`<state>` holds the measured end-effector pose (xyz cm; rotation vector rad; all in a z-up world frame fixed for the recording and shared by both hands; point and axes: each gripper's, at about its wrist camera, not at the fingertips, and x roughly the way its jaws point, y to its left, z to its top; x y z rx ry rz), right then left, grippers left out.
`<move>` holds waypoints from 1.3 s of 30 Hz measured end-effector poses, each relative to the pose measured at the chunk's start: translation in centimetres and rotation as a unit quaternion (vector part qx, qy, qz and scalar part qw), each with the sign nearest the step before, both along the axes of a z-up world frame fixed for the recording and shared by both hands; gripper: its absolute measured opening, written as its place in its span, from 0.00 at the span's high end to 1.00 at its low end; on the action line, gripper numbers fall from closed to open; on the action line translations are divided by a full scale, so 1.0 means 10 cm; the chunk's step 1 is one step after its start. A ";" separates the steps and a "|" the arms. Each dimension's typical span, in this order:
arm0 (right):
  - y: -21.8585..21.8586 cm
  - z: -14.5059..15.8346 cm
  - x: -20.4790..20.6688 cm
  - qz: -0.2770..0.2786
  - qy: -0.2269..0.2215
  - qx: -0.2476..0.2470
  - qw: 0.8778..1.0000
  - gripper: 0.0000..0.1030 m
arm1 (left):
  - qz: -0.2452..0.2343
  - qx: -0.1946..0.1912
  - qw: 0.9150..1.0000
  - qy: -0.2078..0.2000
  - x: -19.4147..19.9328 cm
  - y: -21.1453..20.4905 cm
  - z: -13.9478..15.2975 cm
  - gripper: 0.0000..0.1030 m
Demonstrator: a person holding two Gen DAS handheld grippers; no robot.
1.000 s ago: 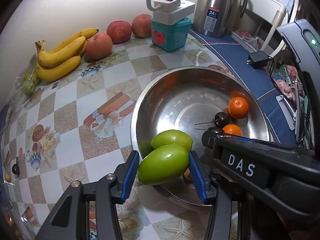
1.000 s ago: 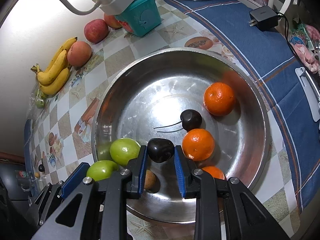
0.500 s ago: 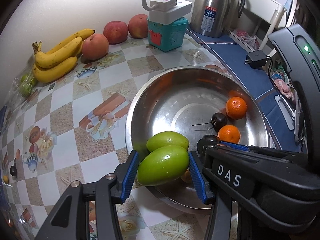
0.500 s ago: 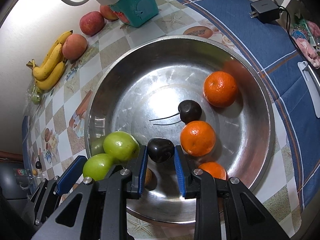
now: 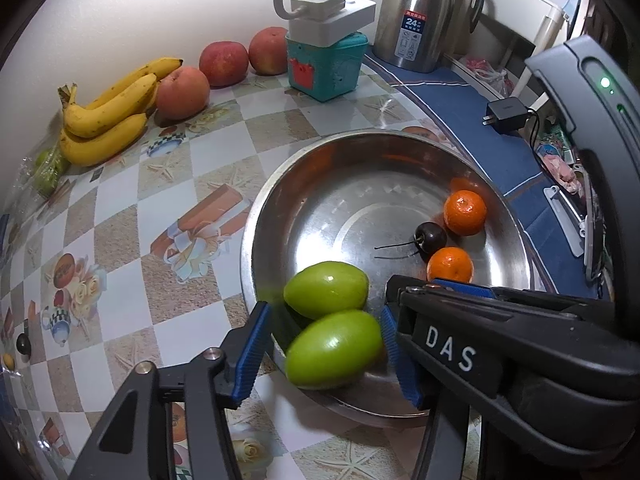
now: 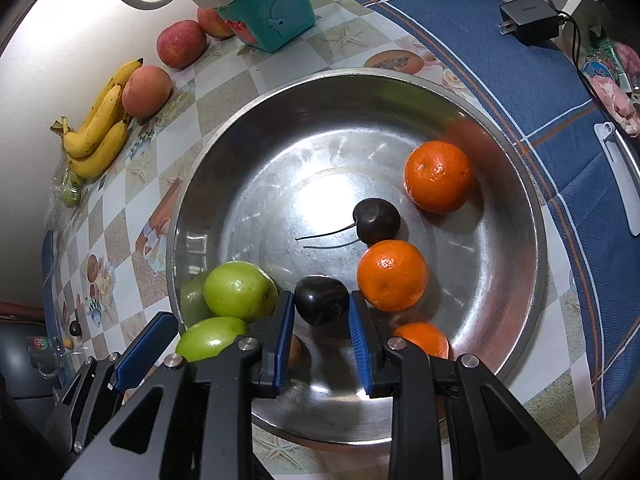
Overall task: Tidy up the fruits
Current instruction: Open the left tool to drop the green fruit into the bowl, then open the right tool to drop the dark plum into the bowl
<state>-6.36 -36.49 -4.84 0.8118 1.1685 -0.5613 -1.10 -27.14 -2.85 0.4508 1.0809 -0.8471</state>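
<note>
Left gripper [image 5: 326, 346]: fingers spread, released; a blurred green fruit [image 5: 334, 350] lies between the blue pads over the near rim of the steel bowl [image 5: 280, 208], with a visible gap at the left pad. A second green fruit [image 5: 326, 295] rests just beyond it inside the bowl, at 7 o'clock.

Right gripper [image 6: 322, 318]: clenched on a dark cherry [image 6: 321, 299], both pads touching it, above the bowl floor at 6 o'clock. Immediately at 3 o'clock of this cherry sits a mandarin [image 6: 392, 275], close to the right pad. A second cherry [image 6: 376, 219] touches that mandarin; another mandarin [image 6: 438, 176] lies at 2 o'clock, a third [image 6: 422, 338] behind the right finger.

Outside the bowl, at 10 o'clock: bananas [image 5: 108, 114], three apples [image 5: 182, 88], teal box [image 5: 326, 66].
</note>
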 end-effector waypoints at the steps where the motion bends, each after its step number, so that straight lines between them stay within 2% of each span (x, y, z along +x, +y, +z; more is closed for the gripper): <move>1: 0.00 0.01 0.00 0.000 -0.001 -0.001 1.000 0.71 | 0.001 -0.001 1.000 0.001 0.00 0.01 0.00 0.41; 11: 0.00 0.13 0.00 0.000 -0.013 -0.012 1.000 0.69 | 0.010 -0.013 1.000 0.003 0.06 0.05 0.10 0.41; 23: -0.04 0.21 -0.03 -0.011 -0.026 -0.016 0.999 0.69 | 0.072 -0.024 0.997 0.028 0.40 0.31 0.14 0.41; 30: -0.02 0.21 -0.01 -0.006 -0.024 -0.017 1.000 0.69 | 0.135 -0.024 0.989 0.049 0.68 0.58 0.11 0.41; 34: 0.01 0.23 0.01 -0.002 -0.024 -0.020 1.000 0.69 | 0.185 -0.012 0.982 0.045 0.85 0.78 0.09 0.40; 36: 0.05 0.24 0.03 0.005 -0.023 -0.023 0.999 0.69 | 0.203 -0.010 0.978 0.045 0.92 0.86 0.09 0.32; 39: 0.09 0.24 0.07 0.014 -0.021 -0.026 0.999 0.69 | 0.220 -0.010 0.974 0.047 0.98 0.94 0.09 0.31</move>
